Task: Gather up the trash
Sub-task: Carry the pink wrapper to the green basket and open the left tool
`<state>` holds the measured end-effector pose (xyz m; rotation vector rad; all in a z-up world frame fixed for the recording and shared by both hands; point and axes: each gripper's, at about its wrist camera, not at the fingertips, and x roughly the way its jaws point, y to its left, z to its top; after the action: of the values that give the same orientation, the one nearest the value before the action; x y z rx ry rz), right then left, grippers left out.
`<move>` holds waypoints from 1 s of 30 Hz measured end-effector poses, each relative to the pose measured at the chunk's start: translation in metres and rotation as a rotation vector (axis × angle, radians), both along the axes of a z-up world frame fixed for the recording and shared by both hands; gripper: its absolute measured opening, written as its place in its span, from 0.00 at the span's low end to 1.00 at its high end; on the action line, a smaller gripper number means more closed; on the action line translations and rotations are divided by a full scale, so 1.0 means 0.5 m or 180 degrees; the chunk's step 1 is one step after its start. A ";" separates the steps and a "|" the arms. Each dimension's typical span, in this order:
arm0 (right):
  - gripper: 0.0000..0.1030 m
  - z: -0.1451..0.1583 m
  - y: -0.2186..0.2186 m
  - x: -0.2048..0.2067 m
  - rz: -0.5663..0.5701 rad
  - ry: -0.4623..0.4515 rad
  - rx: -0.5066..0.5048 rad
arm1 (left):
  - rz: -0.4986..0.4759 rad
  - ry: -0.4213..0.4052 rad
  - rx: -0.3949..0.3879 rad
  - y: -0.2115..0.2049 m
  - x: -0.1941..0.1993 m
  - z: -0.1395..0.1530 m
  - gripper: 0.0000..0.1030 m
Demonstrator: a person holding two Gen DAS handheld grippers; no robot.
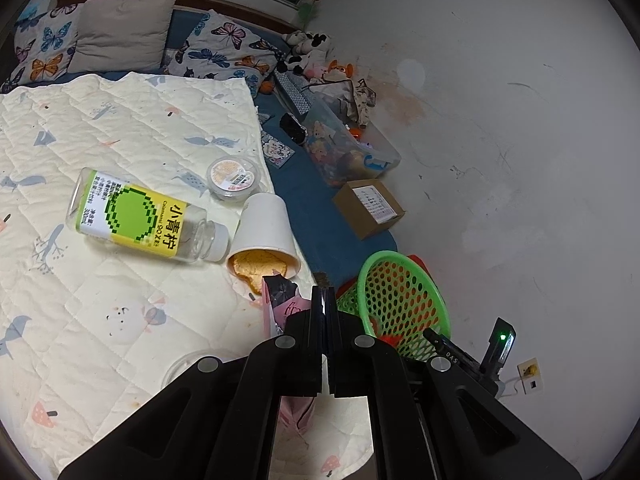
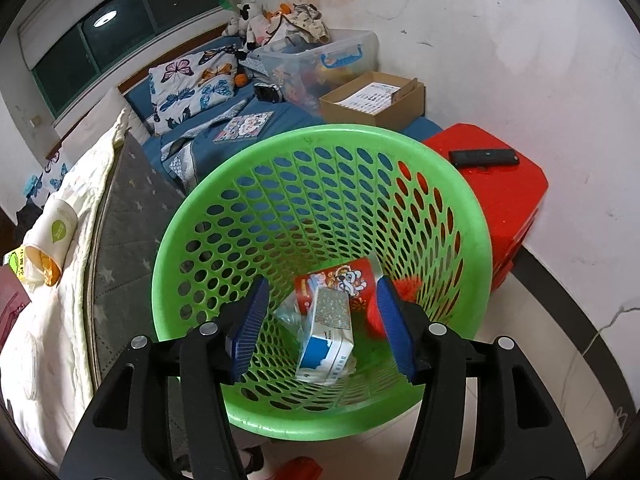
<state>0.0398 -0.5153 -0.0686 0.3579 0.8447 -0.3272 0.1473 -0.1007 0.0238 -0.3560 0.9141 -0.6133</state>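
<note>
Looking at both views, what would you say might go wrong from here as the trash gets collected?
1. The left tongs look shut on the pink wrapper only near its edge; it might slip before reaching the green basket.
2. The tipped paper cup has orange stuff at its mouth, which may spill onto the quilt if knocked.
3. The bottle lies on its side touching the cup and could roll.
</note>
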 end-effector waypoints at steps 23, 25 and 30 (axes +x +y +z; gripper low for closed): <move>0.69 0.026 0.000 -0.018 0.0032 0.0022 -0.0178 | -0.0253 -0.0005 0.0038 -0.084 0.031 0.006 0.02; 0.69 0.027 -0.003 -0.018 0.0031 0.0035 -0.0176 | -0.0290 -0.0006 0.0046 -0.096 0.032 0.007 0.02; 0.69 0.035 -0.009 -0.020 0.0031 -0.0003 -0.0155 | -0.0398 -0.0007 0.0076 -0.134 0.037 0.012 0.02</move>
<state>0.0296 -0.5197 -0.0509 0.3087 0.8359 -0.3379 0.1660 -0.1676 0.0299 -0.2783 0.9457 -0.7167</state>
